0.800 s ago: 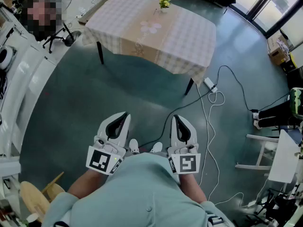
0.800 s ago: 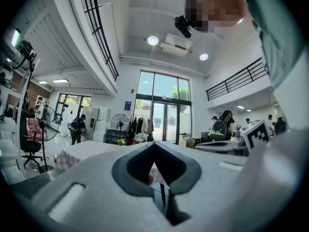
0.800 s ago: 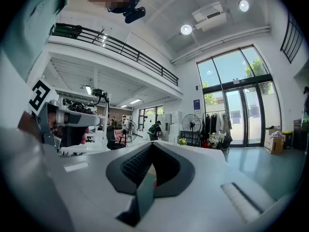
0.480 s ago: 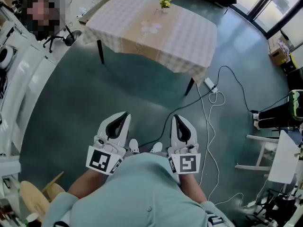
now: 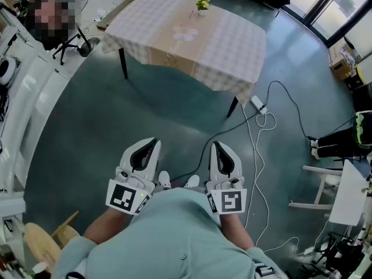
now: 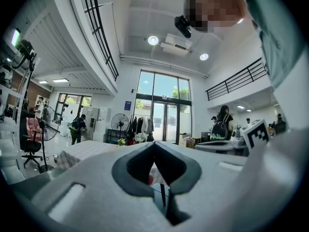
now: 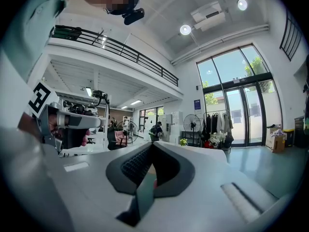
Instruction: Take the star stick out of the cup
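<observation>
A small cup with a yellow-green thing sticking out of it (image 5: 201,4) stands at the far edge of a table under a checked cloth (image 5: 226,45); it is too small to make out a star stick. The same cup (image 6: 120,141) (image 7: 183,141) shows far off in both gripper views. My left gripper (image 5: 152,140) and right gripper (image 5: 216,145) are held level, side by side close to my body, over the floor well short of the table. The left gripper (image 6: 154,143) has its tips touching and holds nothing. The right gripper (image 7: 152,144) is also shut and empty.
Between me and the table lies bare green floor. A power strip (image 5: 258,104) and white and black cables (image 5: 253,156) run along the floor on the right. A white chair (image 5: 325,186) stands at the right, a wooden stool (image 5: 40,243) at the lower left, and a person (image 5: 52,16) at the upper left.
</observation>
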`<state>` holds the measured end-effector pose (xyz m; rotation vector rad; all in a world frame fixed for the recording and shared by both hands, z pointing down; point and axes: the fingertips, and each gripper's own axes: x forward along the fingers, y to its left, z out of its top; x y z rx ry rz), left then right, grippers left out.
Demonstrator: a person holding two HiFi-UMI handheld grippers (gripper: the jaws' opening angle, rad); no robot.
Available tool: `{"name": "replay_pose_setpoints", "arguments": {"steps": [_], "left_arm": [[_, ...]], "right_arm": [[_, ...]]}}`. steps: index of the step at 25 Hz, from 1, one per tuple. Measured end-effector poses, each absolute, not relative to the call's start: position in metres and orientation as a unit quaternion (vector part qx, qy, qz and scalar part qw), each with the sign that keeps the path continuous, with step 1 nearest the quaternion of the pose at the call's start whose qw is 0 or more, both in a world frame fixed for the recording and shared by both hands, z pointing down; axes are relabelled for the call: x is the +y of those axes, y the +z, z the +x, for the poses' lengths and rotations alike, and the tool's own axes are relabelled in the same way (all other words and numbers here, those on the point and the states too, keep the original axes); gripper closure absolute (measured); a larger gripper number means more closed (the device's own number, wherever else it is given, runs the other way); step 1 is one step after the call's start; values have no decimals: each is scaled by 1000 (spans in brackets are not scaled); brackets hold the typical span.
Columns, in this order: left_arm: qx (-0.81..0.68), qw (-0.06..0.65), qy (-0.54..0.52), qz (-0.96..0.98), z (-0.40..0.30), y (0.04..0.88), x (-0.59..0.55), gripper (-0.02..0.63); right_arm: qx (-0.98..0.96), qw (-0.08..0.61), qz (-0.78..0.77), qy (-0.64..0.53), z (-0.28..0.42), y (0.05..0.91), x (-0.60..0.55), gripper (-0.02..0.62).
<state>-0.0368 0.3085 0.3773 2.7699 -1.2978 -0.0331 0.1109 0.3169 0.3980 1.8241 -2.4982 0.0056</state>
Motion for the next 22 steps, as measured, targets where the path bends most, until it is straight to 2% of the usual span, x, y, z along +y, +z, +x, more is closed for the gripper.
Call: {"name": "replay_pose_setpoints", "arguments": {"steps": [22], "left_arm": [[-426, 42, -11, 904, -36, 381, 309, 601]], "right_arm": [[-807, 22, 590, 3, 114, 402, 315, 598]]}}
